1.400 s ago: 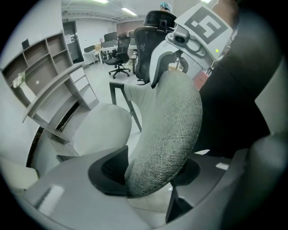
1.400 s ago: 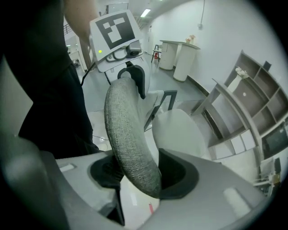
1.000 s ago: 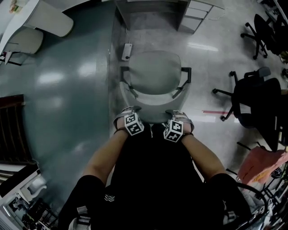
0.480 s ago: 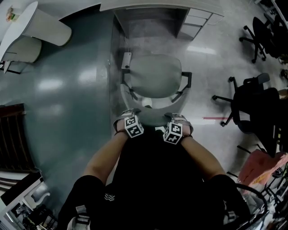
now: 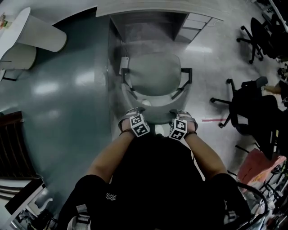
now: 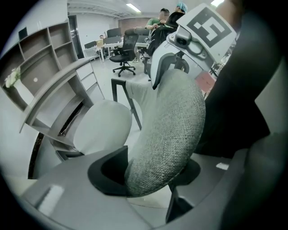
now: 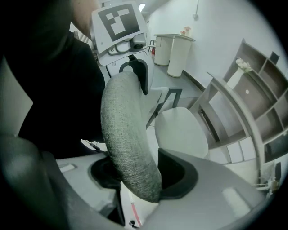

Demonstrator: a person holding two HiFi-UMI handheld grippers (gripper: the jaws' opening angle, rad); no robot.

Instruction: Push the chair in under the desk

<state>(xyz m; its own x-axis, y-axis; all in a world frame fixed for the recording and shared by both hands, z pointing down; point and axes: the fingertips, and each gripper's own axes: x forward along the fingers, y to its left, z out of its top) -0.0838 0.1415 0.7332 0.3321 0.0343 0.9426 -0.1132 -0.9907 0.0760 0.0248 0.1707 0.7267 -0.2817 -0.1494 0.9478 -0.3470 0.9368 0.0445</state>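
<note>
A grey office chair with a fabric seat point(image 5: 153, 74) and black armrests stands in front of the grey desk point(image 5: 148, 6), its seat front at the desk's opening. My left gripper point(image 5: 132, 115) is shut on the left end of the backrest's top edge point(image 5: 155, 116). My right gripper point(image 5: 182, 116) is shut on its right end. In the left gripper view the woven backrest point(image 6: 171, 130) fills the gap between the jaws of the left gripper point(image 6: 153, 179). The right gripper view shows the same backrest point(image 7: 126, 134) clamped in the right gripper point(image 7: 144, 179), with the seat point(image 7: 180, 130) beyond.
A drawer unit point(image 5: 198, 22) stands under the desk at the right of the opening. A power strip point(image 5: 123, 64) lies left of the chair. Black office chairs point(image 5: 256, 103) stand at the right. A white rounded table point(image 5: 36, 31) is at the upper left.
The chair has rolled forward toward the desk opening, and both grippers have gone with it, still clamped on the backrest.
</note>
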